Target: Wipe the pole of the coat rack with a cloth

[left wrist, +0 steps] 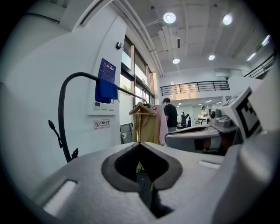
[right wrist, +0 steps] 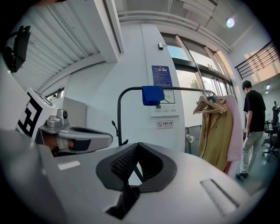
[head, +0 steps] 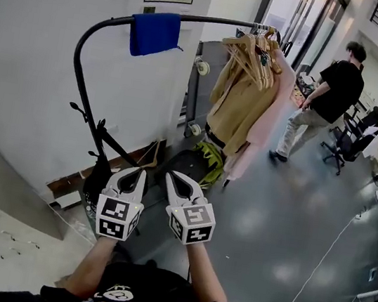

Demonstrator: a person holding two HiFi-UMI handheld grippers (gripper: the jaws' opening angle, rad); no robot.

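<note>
Both tongs are closed and empty. The left gripper [head: 137, 175] has its jaw tips meeting in its own view [left wrist: 139, 143], with nothing in the hollow behind them. Just to its right, the right gripper [right wrist: 139, 144] is in the same state, and the head view shows it [head: 174, 178] level with the left one. The two are held low and side by side in front of the person, near the rack's foot.

Above them, the coat rack's black pole [head: 82, 59] rises at the left and bends over into a top bar. The blue cloth [head: 154, 32] is draped over that bar at its left end, just past the bend, and hangs free. It is well apart from both grippers. Further right along the bar, the coats [head: 243, 98] hang on wooden hangers, and a person [head: 329, 98] walks beyond them.

This scene fits two stages equally well: the cloth waiting on the bar to be taken for wiping, or hung back there once the wiping is over. As I read it, no wiping stroke is in hand, since no jaw holds the cloth or touches the pole. Any further work with the cloth would call for a reach upward and for jaws opened enough to pinch its hanging edge.
</note>
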